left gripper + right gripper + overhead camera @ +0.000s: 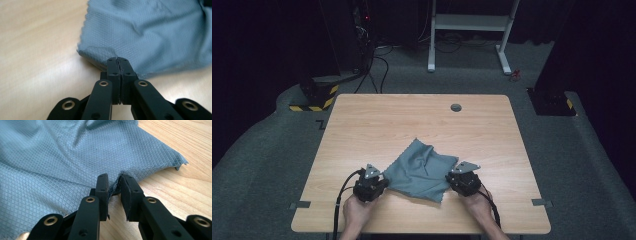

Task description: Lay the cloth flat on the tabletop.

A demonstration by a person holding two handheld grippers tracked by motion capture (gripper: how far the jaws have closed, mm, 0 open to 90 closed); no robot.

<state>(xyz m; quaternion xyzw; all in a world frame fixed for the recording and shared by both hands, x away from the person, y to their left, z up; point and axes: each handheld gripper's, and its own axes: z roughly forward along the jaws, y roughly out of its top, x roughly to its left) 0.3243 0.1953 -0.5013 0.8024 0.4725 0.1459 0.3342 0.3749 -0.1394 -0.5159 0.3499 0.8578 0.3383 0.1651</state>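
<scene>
A grey-blue cloth (422, 170) lies rumpled on the wooden table (387, 120), near its front edge. My left gripper (384, 181) is at the cloth's left corner. In the left gripper view the jaws (118, 61) are pressed together on the hem of the cloth (150, 30), which lifts slightly there. My right gripper (451, 179) is at the cloth's right edge. In the right gripper view its jaws (113, 180) pinch a puckered fold of the cloth (62, 157), with a narrow gap left between them lower down. A hand holds each gripper from the table's front.
A round grey cable hole (456, 107) sits near the table's far edge. Behind the table stands a white desk frame (469, 30), and a black-and-yellow base (314, 95) lies on the floor at the left. Bare wood surrounds the cloth.
</scene>
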